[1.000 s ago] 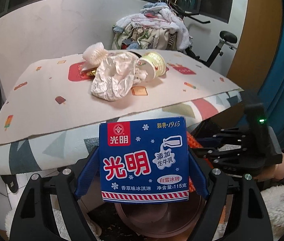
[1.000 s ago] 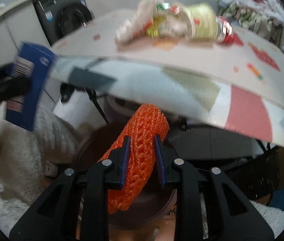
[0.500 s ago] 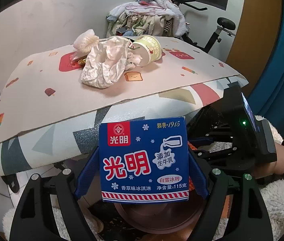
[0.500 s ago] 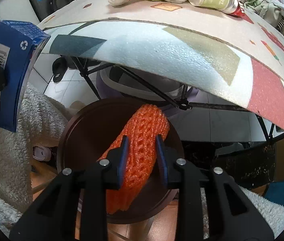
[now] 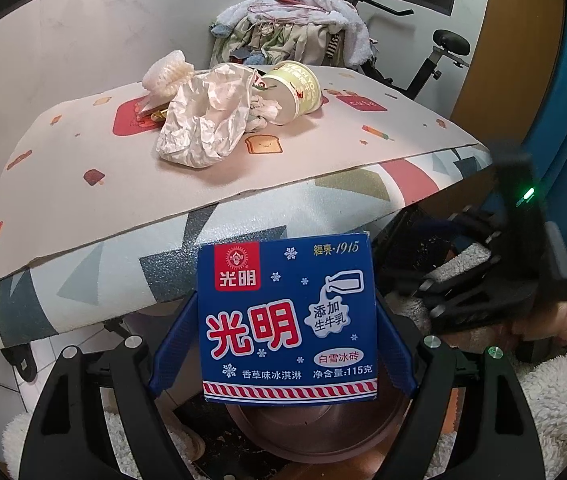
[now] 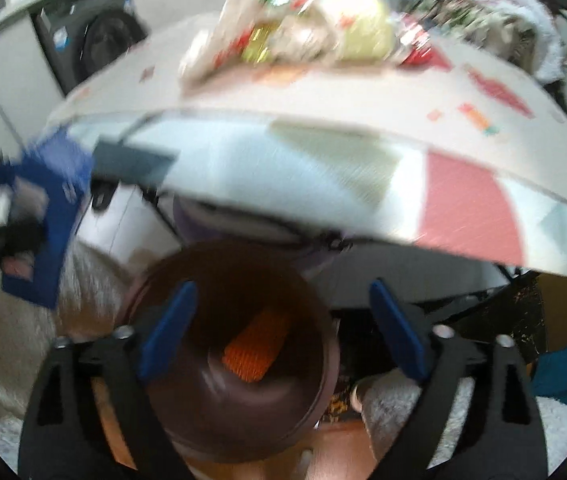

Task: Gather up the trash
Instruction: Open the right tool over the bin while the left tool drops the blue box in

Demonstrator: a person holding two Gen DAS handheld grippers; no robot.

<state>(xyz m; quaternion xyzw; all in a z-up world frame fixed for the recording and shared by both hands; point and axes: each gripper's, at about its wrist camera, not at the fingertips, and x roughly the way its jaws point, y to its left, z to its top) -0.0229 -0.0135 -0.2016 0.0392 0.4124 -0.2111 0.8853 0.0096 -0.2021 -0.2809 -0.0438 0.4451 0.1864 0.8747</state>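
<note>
Below the table's near edge, a blue rectangular cardboard ice-cream carton (image 5: 287,326), light, stiff-sided and likely best taken by its flat sides, is pinched by the left gripper (image 5: 285,344) above the brown round plastic bin (image 6: 227,344), where orange foam netting (image 6: 255,350) is seen lying beneath the opening, empty right gripper (image 6: 283,332).

Printed card, foam net and crumpled paper around the two grippers

Clamped between the left jaws, the ice-cream box (image 5: 287,320) is smooth, faintly glossy blue card. Below the opening right jaws, an orange foam net (image 6: 255,354), ribbed and matt, lies in a smooth dark-brown plastic bin (image 6: 323,360). Beyond both jaws, crumpled white paper (image 5: 203,124) sits on a matt printed table mat (image 5: 83,152).
</note>
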